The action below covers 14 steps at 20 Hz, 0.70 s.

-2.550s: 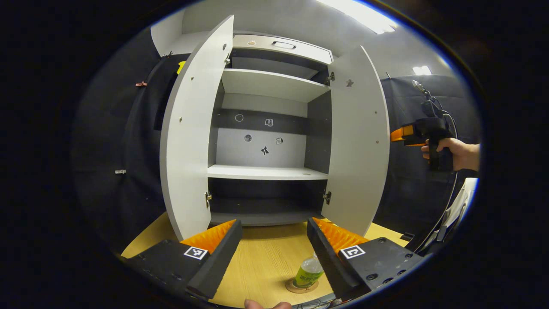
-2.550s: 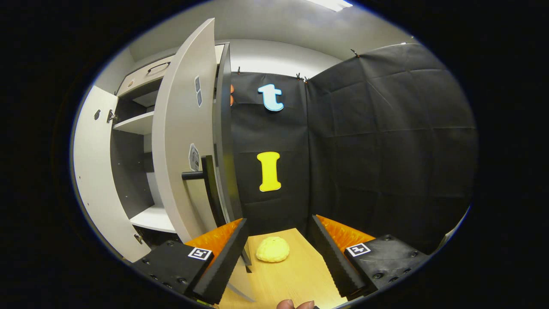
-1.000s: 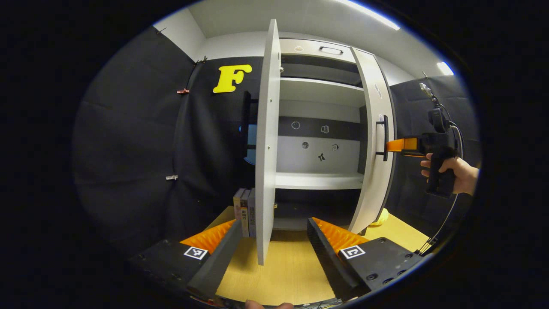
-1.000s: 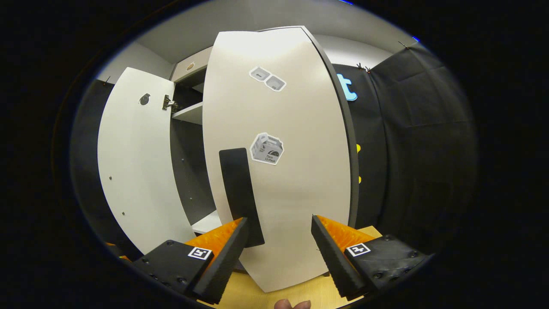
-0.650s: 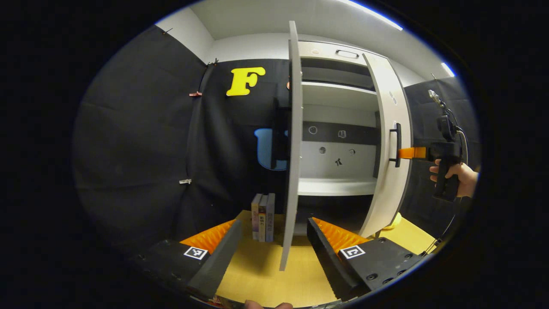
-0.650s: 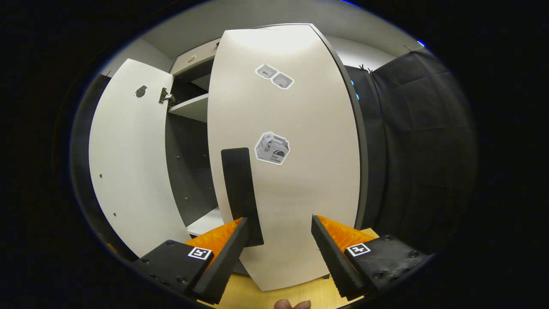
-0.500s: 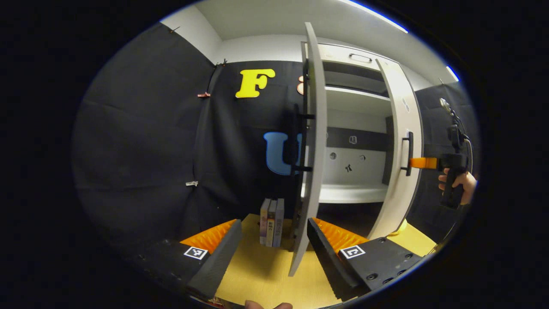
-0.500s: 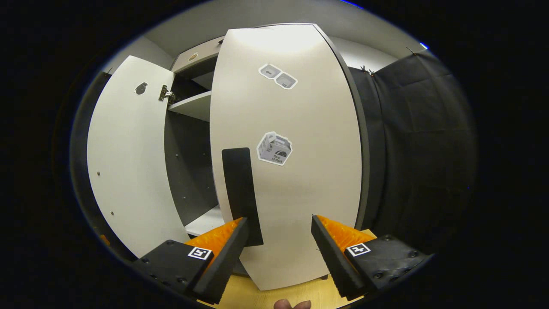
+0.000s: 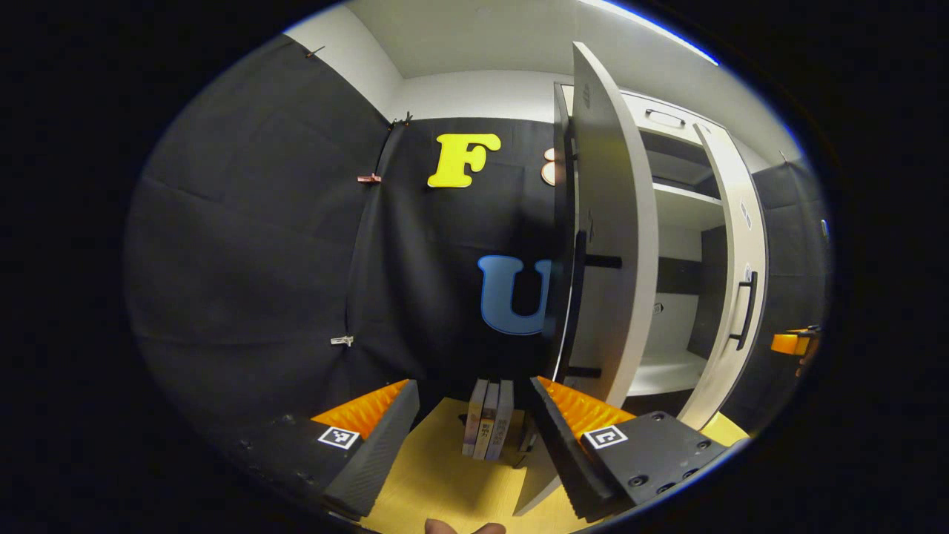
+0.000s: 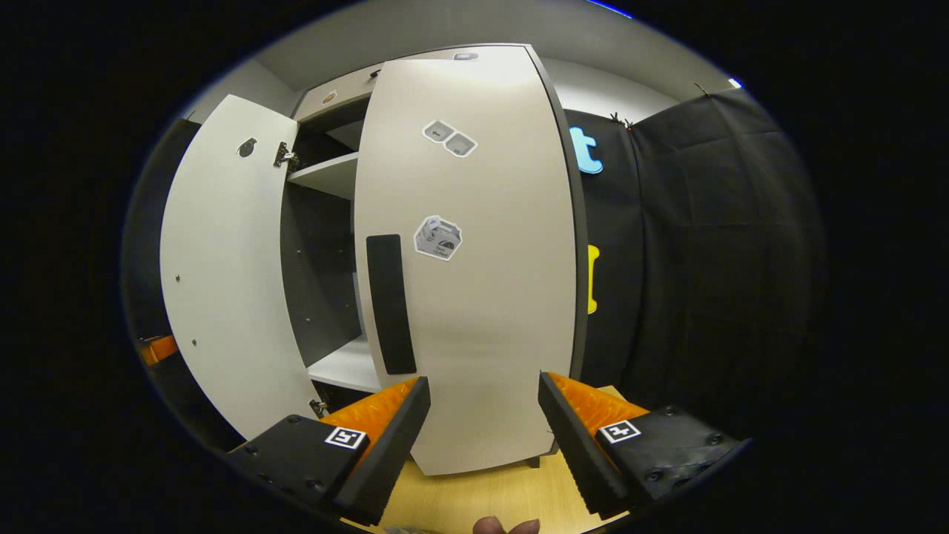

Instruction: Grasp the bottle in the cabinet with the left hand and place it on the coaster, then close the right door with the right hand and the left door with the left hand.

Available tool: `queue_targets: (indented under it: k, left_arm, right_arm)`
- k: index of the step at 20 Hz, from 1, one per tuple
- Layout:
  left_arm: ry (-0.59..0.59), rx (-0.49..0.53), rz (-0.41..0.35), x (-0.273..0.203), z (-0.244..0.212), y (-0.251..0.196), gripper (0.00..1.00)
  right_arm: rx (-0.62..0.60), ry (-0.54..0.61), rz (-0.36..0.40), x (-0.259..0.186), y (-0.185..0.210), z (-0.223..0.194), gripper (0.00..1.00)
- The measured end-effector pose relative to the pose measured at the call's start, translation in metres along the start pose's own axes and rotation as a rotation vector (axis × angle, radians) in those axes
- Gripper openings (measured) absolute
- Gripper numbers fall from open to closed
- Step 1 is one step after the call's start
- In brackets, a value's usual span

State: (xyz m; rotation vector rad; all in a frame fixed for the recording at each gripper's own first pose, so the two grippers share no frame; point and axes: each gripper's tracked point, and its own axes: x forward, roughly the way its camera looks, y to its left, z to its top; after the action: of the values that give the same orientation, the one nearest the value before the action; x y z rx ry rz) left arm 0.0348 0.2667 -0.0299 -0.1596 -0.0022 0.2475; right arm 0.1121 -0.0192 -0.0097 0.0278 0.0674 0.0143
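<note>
- Cabinet (image 10: 326, 178): both doors ajar. The right door (image 10: 482, 282) is swung most of the way in, a gap left at its handle (image 10: 389, 304).
- Left door (image 9: 612, 259): edge-on just beyond the left tongs (image 9: 474, 415), wide open.
- Bench (image 9: 445, 482): books (image 9: 488, 419) stand beside that door.
- Right tongs (image 10: 482, 415): spread wide, empty, facing the right door.
- Left tongs: likewise empty.
- Bottle and coaster: I cannot tell where.
- Risk: a finger catching a handle, or doors clashing.
</note>
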Motion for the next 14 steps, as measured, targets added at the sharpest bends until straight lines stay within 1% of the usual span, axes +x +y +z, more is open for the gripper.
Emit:
queue_targets:
  k: [3, 4, 5, 6, 7, 9, 10, 11, 12, 14]
  left_arm:
    - [0.014, 0.018, -0.017, 0.012, -0.003, -0.009, 0.94]
    - [0.026, 0.026, -0.019, 0.011, -0.005, -0.012, 0.97]
    - [0.027, 0.036, -0.024, 0.011, -0.007, -0.014, 0.97]
    - [0.027, 0.043, -0.042, 0.009, -0.007, -0.019, 0.93]
    - [0.029, 0.044, -0.055, 0.007, -0.008, -0.023, 0.93]
    - [0.031, 0.04, -0.047, 0.002, -0.008, -0.026, 0.93]
    - [0.031, 0.04, -0.042, 0.0, -0.009, -0.028, 0.89]
    - [0.031, 0.035, -0.035, 0.0, -0.008, -0.029, 0.88]
    - [0.034, 0.023, -0.028, 0.0, -0.009, -0.031, 0.93]
    - [0.038, -0.012, -0.028, 0.003, -0.009, -0.036, 0.92]
  right_arm:
    - [0.002, 0.005, -0.014, -0.012, -0.011, -0.003, 0.98]
    - [0.003, 0.007, -0.02, -0.016, -0.015, -0.003, 0.98]
    - [0.003, 0.01, -0.026, -0.019, -0.019, -0.004, 0.98]
    - [0.003, 0.01, -0.034, -0.024, -0.024, -0.006, 0.98]
    - [0.004, 0.011, -0.04, -0.028, -0.028, -0.007, 0.98]
    - [0.002, 0.021, -0.043, -0.033, -0.033, -0.013, 0.98]
    - [0.001, 0.027, -0.042, -0.035, -0.034, -0.014, 0.98]
    - [0.004, 0.034, -0.039, -0.037, -0.036, -0.017, 0.98]
    - [0.009, 0.039, -0.034, -0.038, -0.036, -0.018, 0.98]
    - [0.013, 0.042, -0.028, -0.039, -0.037, -0.018, 0.98]
